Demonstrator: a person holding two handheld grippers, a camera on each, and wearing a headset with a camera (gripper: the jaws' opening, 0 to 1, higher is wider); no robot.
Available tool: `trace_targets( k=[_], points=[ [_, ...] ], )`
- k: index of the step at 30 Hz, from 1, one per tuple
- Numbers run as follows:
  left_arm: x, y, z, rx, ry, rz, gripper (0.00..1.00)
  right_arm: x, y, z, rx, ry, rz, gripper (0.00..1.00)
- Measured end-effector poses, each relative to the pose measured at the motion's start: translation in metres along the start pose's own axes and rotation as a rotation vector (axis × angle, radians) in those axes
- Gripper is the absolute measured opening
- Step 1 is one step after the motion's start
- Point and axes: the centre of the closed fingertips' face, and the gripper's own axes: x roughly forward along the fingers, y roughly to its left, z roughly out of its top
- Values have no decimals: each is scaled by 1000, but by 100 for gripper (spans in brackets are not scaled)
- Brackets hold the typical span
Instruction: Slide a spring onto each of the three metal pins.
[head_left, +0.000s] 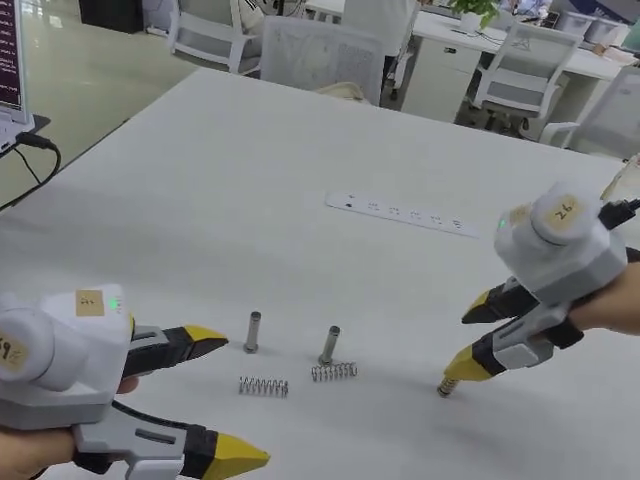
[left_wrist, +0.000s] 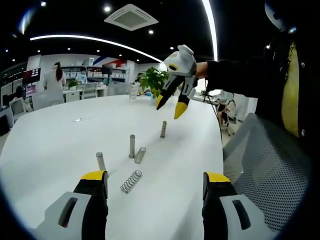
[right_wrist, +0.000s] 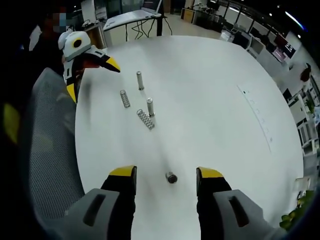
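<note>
Spring (head_left: 446, 387) on one pin (right_wrist: 171, 177), two springs (head_left: 263, 386) (head_left: 334, 372) loose

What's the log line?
sprung pin: one | bare pins: two | loose springs: two on table | left gripper: open | right gripper: open over sprung pin

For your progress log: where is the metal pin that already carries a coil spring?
Head view: the spring-covered metal pin stands far right, beside the yellow-tipped right gripper, right of both bare pins.
</note>
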Motion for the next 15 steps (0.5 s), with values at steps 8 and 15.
trace_targets(
  k=[8,15],
  points=[
    [1,1,-2,-1,8,-4,74,-15,6,3,13,-78,-41,49],
    [4,1,-3,-3,12,-7,74,-24,10,6,35,-143,-68,51]
  ],
)
